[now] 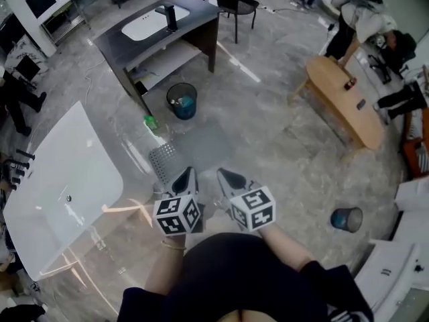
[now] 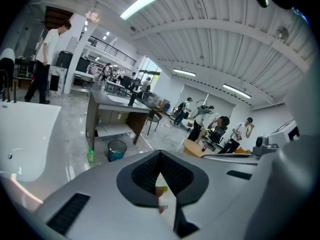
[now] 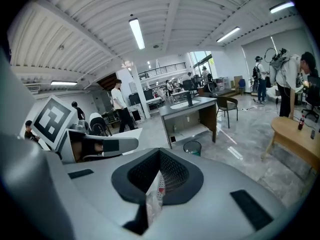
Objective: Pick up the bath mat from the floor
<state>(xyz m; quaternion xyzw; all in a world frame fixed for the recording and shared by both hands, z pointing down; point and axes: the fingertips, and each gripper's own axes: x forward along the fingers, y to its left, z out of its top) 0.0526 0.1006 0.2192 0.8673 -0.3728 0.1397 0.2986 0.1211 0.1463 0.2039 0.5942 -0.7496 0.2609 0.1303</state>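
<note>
Bath mat is the see-through kind with lots of little holes, and it is hard to spot in the head view. It is in front of the person, just past the tips of the two claws, with the gray floor showing through it. The left claw is closed tight, and its own view shows a thin pale bit of the mat pinched between the jaws. The right claw is closed too, and its own view shows a clear strip of the mat with dots squeezed between the jaws. Both claws sit close together, near the person's tummy, and they point out across the room (not down at the floor). So I think the picking up is mostly done: the mat is grabbed on one edge by both claws and looks lifted. I cannot tell if the far end hangs free or touches the floor. What is left may be lifting it a bit higher and keeping it away from the white bathtub on the left and the bin ahead.
</note>
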